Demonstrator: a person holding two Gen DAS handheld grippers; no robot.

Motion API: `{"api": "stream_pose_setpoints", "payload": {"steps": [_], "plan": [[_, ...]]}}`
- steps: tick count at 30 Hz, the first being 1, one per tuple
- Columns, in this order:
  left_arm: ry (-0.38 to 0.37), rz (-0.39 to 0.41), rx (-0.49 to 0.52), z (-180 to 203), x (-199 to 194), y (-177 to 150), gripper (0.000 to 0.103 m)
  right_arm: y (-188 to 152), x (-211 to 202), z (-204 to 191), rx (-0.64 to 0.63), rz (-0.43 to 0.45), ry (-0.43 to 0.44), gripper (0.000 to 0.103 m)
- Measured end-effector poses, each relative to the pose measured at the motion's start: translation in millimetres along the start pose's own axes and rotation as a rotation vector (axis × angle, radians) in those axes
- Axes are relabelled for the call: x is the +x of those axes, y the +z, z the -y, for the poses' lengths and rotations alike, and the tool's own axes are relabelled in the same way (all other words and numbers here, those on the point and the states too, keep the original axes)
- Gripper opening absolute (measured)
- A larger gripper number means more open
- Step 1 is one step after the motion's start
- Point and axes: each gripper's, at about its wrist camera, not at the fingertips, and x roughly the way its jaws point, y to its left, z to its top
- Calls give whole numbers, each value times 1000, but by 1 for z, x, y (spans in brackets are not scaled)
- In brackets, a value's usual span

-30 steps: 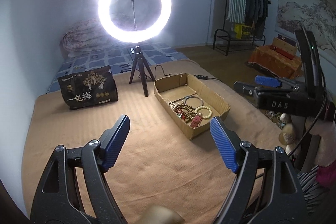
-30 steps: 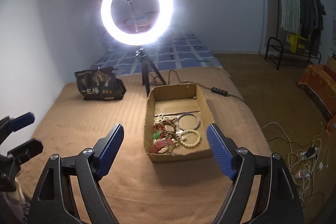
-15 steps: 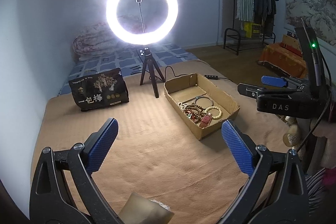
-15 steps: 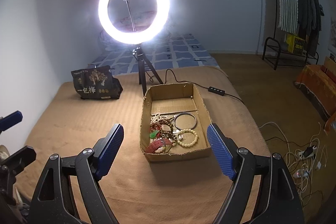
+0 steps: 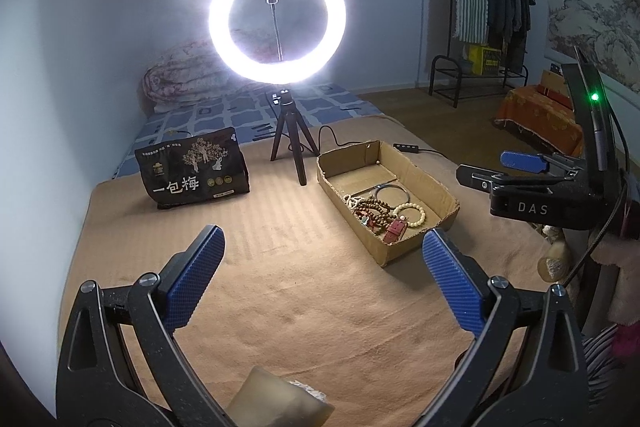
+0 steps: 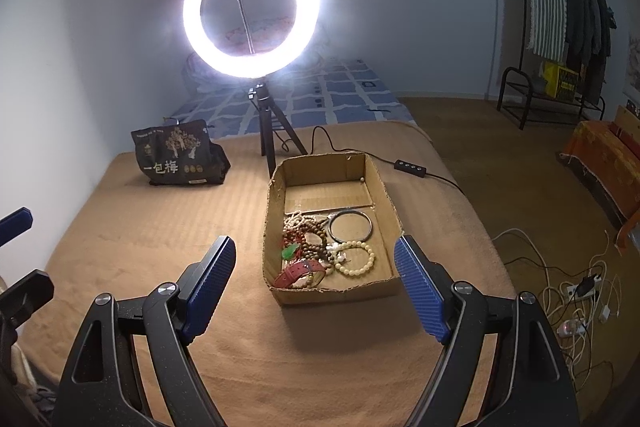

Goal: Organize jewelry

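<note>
1. Both my grippers are spread wide and hold nothing: the left gripper (image 5: 322,271) hangs over bare brown blanket (image 5: 280,267), and the right gripper (image 6: 316,279) frames the near end of the cardboard box (image 6: 394,223) from above and short of it.

2. The jewelry is all inside that box, heaped at its near end: a dark bangle (image 6: 351,225), a cream bead bracelet (image 6: 355,259), brown wooden beads (image 6: 314,247), a red strap (image 6: 298,271) and a small green piece (image 6: 291,251). This fits either a pile waiting to be sorted or pieces already gathered in, so I will not guess which.

3. The strands overlap. If I pinch 1 of them, I judge its neighbours could lift with it, then drop on the blanket or snag.

4. The green piece and the loose small beads look slight against my broad blue pads (image 6: 420,291). They could slip out or be pushed deeper into the heap.

5. The box walls are thin, torn cardboard on soft bedding. A finger catching the near wall (image 6: 340,293) could tip or slide the whole box.

6. The ring light (image 6: 251,11) stands on a slim tripod (image 6: 268,131) just behind the box, its cable (image 6: 340,147) trailing past. A wide sweep could topple it.

7. The glare may hide thin threads from me.
</note>
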Motion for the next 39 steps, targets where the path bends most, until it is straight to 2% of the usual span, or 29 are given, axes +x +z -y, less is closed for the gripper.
{"api": "stream_pose_setpoints", "payload": {"steps": [39], "plan": [[-4,-5,-2,-1,1,0,101,-1,0,3,13,-6,1,82]]}}
